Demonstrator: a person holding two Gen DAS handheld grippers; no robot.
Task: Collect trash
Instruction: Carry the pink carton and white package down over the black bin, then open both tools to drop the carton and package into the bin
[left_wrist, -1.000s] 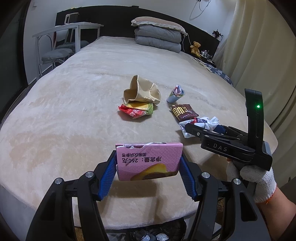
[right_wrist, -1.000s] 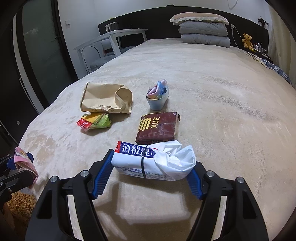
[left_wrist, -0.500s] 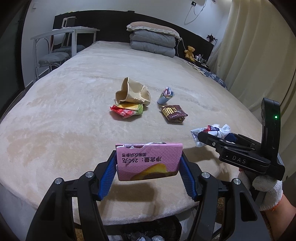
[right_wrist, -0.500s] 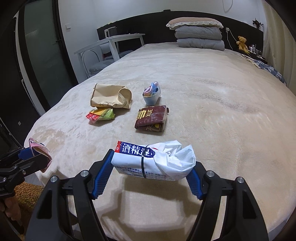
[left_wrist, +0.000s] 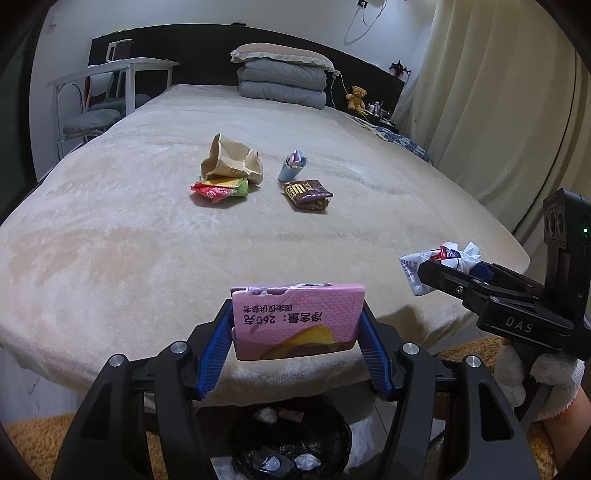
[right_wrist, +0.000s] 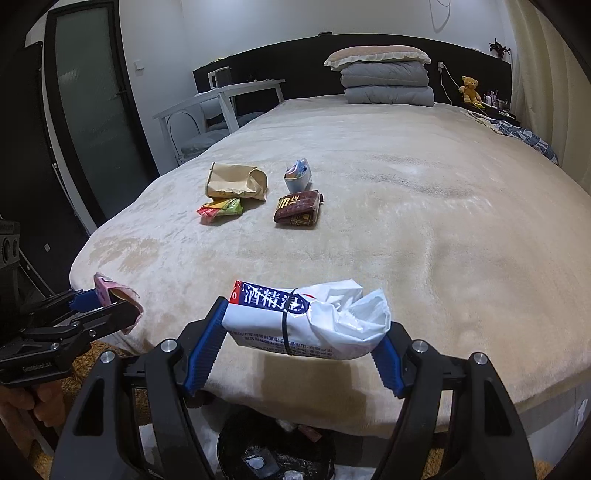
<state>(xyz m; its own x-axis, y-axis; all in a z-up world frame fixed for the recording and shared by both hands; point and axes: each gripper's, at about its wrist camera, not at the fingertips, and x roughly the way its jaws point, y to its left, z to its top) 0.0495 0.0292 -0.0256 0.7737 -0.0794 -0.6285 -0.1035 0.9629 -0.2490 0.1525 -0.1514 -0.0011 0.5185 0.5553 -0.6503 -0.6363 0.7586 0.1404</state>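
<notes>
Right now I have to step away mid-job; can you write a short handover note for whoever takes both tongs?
Left tongs: shut on a flat pink snack packet.
Right tongs: shut on a white wet-wipe pack with a blue label.
Both are at the foot edge of the beige bed, above the black trash bin on the floor, which already holds some scraps.
Done: two pieces lifted.
Left: drop both, then fetch the crumpled brown paper bag, red-yellow-green wrapper, light-blue paper cup stuffed with wrappers and dark brown chocolate packet.

left tongs (left_wrist: 297, 341) clamping pink packet (left_wrist: 297, 321) (print inverted), bin (left_wrist: 291, 439) below
</notes>
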